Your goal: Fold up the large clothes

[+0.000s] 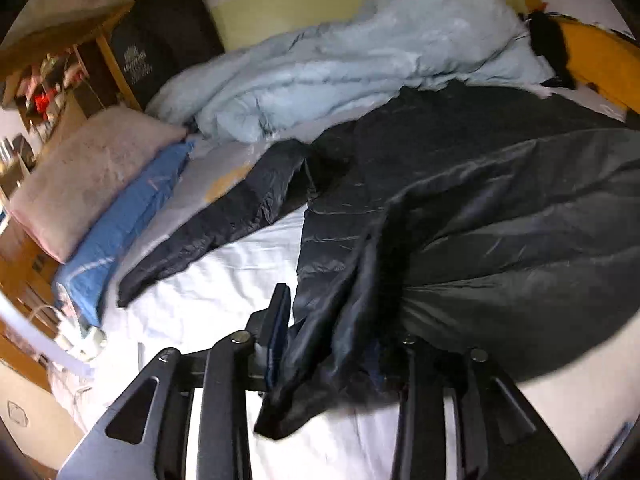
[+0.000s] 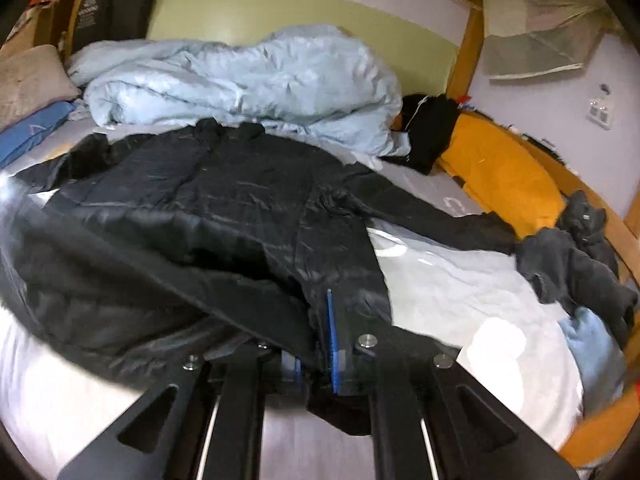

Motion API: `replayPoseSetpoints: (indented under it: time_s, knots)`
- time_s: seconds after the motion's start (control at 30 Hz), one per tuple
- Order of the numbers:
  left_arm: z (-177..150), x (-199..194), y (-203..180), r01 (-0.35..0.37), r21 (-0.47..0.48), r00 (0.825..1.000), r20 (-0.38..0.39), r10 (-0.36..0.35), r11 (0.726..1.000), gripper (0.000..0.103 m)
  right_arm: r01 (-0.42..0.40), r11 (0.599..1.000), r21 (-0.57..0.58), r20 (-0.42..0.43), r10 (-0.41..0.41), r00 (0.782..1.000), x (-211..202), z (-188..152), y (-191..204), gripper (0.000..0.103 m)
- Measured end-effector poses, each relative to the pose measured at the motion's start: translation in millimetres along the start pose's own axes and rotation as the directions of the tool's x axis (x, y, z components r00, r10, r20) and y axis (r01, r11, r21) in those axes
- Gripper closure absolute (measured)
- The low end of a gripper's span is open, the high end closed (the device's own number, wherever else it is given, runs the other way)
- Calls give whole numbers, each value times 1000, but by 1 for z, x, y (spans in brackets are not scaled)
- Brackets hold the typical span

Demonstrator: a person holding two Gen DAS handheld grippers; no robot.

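White bed sheet (image 2: pixel 460 280) under dark jacket (image 2: pixel 208 200), hem seemingly clamped in both left gripper (image 1: pixel 332 344) and right gripper (image 2: pixel 316 356).

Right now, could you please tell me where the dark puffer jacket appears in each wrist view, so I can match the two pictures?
Left wrist view: the dark puffer jacket fills the centre and right, its hem bunched in the left gripper.
Right wrist view: the jacket spreads across the centre and left, its hem pinched in the right gripper.
Shared landmark: the light blue duvet, heaped behind the jacket.
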State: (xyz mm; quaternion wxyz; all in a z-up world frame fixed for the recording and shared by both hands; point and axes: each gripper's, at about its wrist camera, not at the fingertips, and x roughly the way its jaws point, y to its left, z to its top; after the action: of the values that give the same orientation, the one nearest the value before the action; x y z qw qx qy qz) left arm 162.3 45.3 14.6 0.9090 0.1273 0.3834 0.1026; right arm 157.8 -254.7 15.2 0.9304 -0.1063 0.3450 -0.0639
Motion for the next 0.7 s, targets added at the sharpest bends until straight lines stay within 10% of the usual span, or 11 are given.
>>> replayPoseSetpoints:
  time_s: [0.3, 0.53, 0.7]
  knots:
    - [-21, 71, 14, 93, -140, 994, -47, -100, 986, 47, -45, 999, 28, -43, 46, 998, 76, -3, 5, 64]
    - [-25, 13, 33, 60, -199, 987, 155, -29, 978, 13, -168, 957, 236, 74, 154, 985, 33, -3, -48, 16]
    - [-27, -23, 25, 225, -181, 958, 222, -183, 957, 5, -274, 917, 290, 133, 245, 960, -7, -8, -62, 7]
